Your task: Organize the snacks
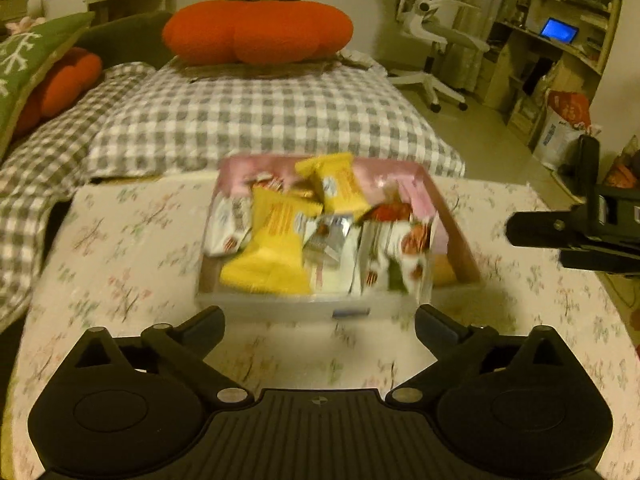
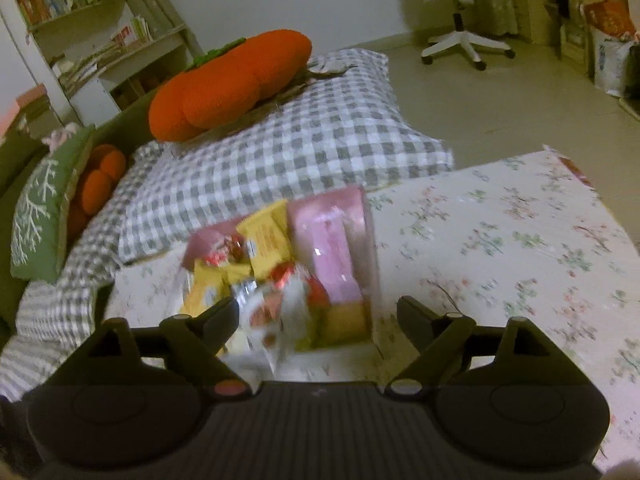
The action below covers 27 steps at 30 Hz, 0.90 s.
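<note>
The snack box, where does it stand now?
The snack box stands on the floral tablecloth, centre of the left wrist view, before the checked bed.

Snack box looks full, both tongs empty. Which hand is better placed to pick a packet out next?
Probably left. The left tongs stand open and square to the snack box, with the yellow packet straight ahead. The right tongs, also open, sit at the box's right corner, mostly facing its pink wall.

Left wrist view: angled down across the surface [image 1: 132,240], squarely facing the box [image 1: 460,256] from close by, bed [image 1: 256,120] beyond. Right wrist view: nearer, from the box's [image 2: 332,240] right side. Shared: box, bed, orange cushion [image 1: 256,28], chair [image 2: 460,12].
</note>
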### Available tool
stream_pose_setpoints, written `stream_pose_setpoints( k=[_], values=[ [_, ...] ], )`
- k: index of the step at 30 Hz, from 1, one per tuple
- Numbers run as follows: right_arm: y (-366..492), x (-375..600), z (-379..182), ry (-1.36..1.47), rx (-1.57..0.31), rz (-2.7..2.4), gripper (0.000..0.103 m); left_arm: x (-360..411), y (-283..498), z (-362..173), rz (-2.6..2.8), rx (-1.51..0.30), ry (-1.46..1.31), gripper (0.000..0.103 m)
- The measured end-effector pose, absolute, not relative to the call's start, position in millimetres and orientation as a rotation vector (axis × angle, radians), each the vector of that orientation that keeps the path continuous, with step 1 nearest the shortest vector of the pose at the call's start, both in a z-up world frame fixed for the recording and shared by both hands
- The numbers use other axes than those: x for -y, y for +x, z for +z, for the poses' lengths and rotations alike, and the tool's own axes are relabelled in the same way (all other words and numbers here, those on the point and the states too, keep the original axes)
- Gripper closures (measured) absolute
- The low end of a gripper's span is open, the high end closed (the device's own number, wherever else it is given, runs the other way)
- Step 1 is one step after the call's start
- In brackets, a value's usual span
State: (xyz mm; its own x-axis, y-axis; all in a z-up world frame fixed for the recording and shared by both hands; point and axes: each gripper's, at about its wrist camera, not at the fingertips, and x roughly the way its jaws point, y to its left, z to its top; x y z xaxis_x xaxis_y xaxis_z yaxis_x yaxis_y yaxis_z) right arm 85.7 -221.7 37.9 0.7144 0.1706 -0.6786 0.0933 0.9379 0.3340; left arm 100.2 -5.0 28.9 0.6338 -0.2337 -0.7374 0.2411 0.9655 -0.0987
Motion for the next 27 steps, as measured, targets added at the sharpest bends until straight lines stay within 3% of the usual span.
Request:
stream_pose_setpoints(
  k=[13,27],
  values=[
    [23.0,203.5,17.4,0.258,-0.8,-0.022,0.0,0.7,31.1,28.4,-0.144,-0.884,0.053,0.0],
    [17.4,200.5,-1.1,0.202,-0.827,-0.03,0.0,-5.9,27.2,15.5,-0.074,-0.882,0.059,0.0]
  ],
)
